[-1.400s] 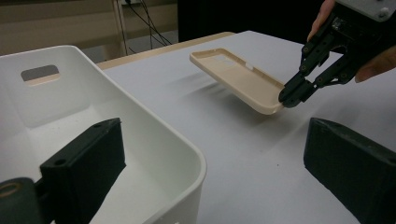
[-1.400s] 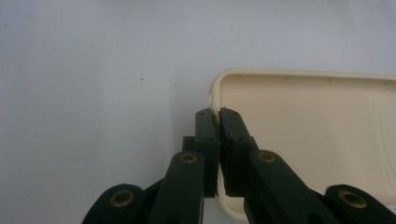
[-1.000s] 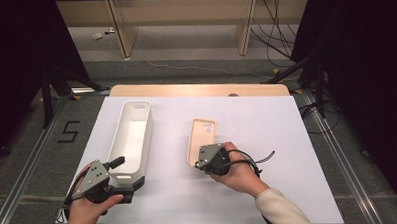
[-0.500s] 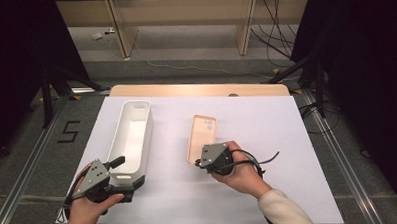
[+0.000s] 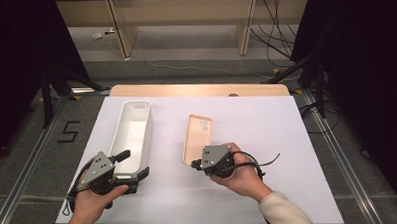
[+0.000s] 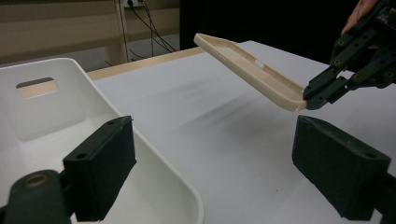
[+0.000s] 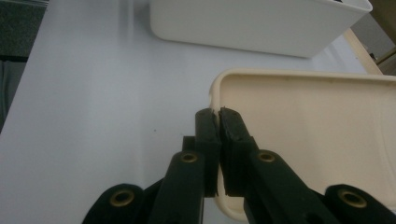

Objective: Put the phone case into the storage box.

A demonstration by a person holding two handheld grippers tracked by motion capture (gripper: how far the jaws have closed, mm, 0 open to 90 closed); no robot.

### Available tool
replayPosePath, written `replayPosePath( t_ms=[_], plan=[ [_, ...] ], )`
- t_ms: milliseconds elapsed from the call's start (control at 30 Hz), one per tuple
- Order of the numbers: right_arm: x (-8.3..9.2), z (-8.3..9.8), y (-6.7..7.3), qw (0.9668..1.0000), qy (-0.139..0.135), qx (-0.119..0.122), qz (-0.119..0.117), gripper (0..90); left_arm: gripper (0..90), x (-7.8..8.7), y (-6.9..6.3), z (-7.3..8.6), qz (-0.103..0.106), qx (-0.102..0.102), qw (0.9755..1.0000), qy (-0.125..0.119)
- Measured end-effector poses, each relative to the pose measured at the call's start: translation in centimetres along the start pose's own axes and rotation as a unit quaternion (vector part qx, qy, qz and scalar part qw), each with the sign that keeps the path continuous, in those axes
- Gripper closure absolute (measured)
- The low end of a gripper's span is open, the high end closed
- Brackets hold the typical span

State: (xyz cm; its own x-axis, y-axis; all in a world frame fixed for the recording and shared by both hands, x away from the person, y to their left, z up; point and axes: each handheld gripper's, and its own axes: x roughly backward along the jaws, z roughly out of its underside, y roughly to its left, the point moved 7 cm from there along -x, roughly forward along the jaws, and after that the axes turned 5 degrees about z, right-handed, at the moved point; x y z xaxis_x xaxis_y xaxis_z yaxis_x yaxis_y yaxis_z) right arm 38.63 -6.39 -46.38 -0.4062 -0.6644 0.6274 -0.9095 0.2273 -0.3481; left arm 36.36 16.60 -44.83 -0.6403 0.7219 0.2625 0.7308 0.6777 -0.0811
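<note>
Little has shifted since the earlier frames — both hands sit where they were, though the left gripper's jaws have just been closing a touch, with the near wall of the white bin between them.

High view: left gripper (image 5: 131, 167) at the near end of the white bin (image 5: 132, 134), which lies lengthwise on the white table (image 5: 287, 139). Right gripper (image 5: 193, 163) holds the near edge of the beige phone case (image 5: 197, 137). Bin and case well apart, a bare strip of table between them; broad open surface to the right of the case and toward the far wooden edge.

Left gripper view: jaws wide, one pad inside the bin, the other outside over bare table; neither seems to press the wall, though the contact is hard to judge. Phone case (image 6: 247, 70) is tilted, far end raised off the table, near corner pinched by the right gripper (image 6: 310, 95).

Right gripper view: jaws nearly together, clamped on the case's rim (image 7: 219, 116) close to a rounded corner. Bin (image 7: 257, 23) lies beyond, clear table between.
</note>
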Motion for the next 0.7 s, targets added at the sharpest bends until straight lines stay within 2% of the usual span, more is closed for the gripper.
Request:
replayPosePath(
  t_ms=[233,333,400,433,467,533,700],
  plan=[
    [0.4,-0.5,0.3,0.9999,-0.014,0.004,0.000,87.8,15.4,-2.2,0.3,-1.8,0.006,0.021,0.9997,0.011],
    [0.5,-0.7,0.6,0.9998,-0.017,0.004,-0.003,87.7,16.2,-3.1,0.5,-2.5,0.005,0.022,0.9995,0.021],
    [0.5,-0.8,0.4,0.9998,-0.018,0.011,0.007,87.7,16.5,-3.8,0.6,-2.9,0.005,0.026,0.9993,0.025],
    [0.5,-0.9,0.5,0.9997,-0.020,0.012,0.006,87.7,16.6,-4.1,0.6,-3.1,0.007,0.029,0.9992,0.027],
    [0.5,-0.9,0.7,0.9997,-0.021,0.007,-0.004,87.7,16.7,-4.3,0.6,-3.3,0.008,0.029,0.9991,0.030],
    [0.5,-1.0,0.6,0.9997,-0.022,0.012,0.005,87.7,16.9,-4.9,0.6,-3.6,0.011,0.030,0.9989,0.035],
    [0.5,-1.2,0.9,0.9996,-0.024,0.011,-0.002,87.7,17.6,-6.2,0.8,-4.6,0.013,0.039,0.9983,0.041]
  ],
)
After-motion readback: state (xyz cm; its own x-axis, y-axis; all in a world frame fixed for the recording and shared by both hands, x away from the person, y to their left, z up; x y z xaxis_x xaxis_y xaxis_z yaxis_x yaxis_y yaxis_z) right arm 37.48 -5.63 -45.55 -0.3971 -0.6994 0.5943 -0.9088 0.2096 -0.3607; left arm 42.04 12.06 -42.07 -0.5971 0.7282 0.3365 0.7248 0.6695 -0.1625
